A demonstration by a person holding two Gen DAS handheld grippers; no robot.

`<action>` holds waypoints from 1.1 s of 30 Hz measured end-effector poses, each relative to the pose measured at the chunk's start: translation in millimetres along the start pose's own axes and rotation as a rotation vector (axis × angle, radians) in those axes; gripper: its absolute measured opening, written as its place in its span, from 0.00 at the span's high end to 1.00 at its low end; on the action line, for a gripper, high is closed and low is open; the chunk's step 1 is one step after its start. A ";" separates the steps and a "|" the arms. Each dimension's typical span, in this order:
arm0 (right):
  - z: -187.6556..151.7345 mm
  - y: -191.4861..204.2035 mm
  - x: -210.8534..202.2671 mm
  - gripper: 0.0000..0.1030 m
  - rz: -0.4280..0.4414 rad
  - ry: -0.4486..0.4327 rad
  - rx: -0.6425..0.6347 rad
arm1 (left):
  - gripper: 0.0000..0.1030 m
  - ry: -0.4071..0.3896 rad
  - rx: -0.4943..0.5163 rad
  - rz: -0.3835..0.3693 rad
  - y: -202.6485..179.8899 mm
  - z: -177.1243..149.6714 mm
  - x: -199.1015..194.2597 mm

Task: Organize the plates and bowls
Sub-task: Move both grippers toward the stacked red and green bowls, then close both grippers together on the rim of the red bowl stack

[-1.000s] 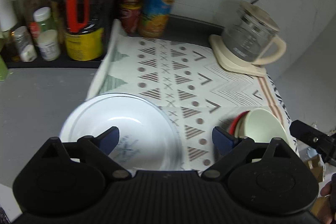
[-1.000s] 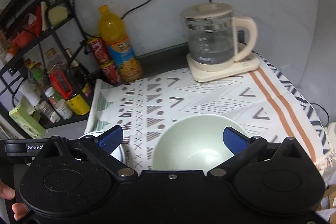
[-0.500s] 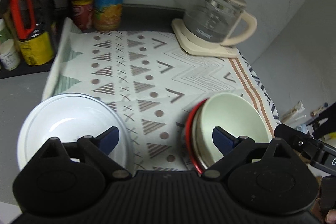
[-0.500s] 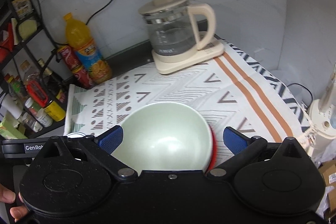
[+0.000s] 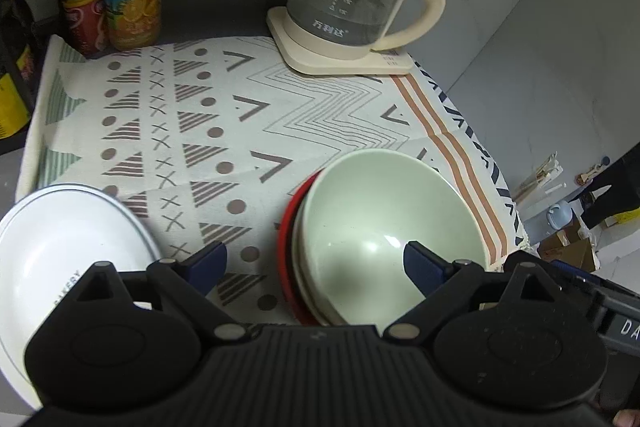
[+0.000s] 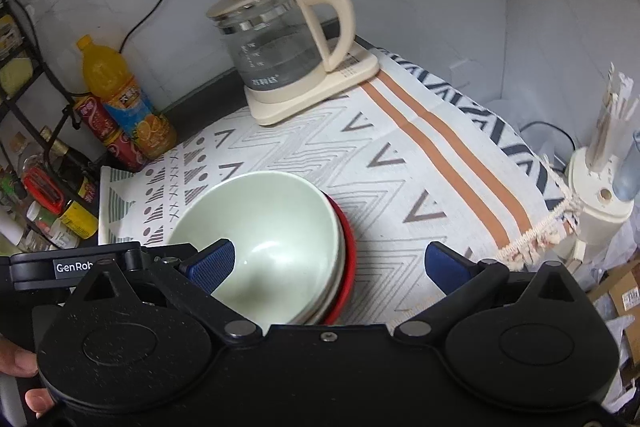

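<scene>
On the patterned cloth (image 5: 304, 115), green bowl (image 5: 384, 223) nests mouth-up in stacked bowls; both grippers' jaws apart, empty.

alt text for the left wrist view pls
The open left gripper hovers over a pale green bowl nested in a cream bowl and a red one on a patterned cloth. A white plate lies left; a glass kettle stands behind.

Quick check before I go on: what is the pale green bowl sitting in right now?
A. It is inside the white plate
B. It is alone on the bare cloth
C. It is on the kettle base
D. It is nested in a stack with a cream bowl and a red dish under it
D: the pale green bowl sits in a cream bowl, with a red dish rim showing beneath.
</scene>
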State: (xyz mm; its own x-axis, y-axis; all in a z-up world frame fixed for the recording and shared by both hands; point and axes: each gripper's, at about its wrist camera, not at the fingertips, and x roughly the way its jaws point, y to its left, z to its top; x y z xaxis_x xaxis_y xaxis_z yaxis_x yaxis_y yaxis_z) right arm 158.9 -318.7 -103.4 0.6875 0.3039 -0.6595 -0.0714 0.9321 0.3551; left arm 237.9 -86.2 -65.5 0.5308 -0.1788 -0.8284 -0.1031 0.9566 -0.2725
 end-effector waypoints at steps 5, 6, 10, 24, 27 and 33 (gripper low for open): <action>-6.5 -8.2 6.7 0.03 -0.003 0.036 0.030 | 0.09 0.024 0.025 -0.012 -5.1 1.1 9.7; -7.4 -8.9 8.7 0.03 -0.010 0.045 0.028 | 0.11 0.031 0.028 -0.016 -5.8 1.2 12.2; -8.6 -11.0 17.1 0.06 -0.006 0.069 0.038 | 0.11 0.078 0.036 -0.022 -8.5 1.3 24.7; -20.1 -20.2 68.6 0.46 0.030 0.213 0.173 | 0.48 0.170 0.017 -0.022 11.1 4.3 56.8; -22.1 -21.7 74.7 0.54 0.057 0.229 0.208 | 0.59 0.193 -0.014 -0.032 17.8 5.0 63.5; -23.9 -16.1 78.4 0.62 0.058 0.241 0.183 | 0.71 0.227 -0.045 -0.051 23.6 2.3 72.1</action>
State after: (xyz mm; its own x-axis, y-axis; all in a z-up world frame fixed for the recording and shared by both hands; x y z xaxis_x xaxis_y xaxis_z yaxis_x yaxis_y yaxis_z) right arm 196.7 -305.1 -176.7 0.4934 0.4142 -0.7649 0.0406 0.8675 0.4959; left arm 275.7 -76.0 -130.6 0.3336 -0.2787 -0.9006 -0.1209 0.9348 -0.3340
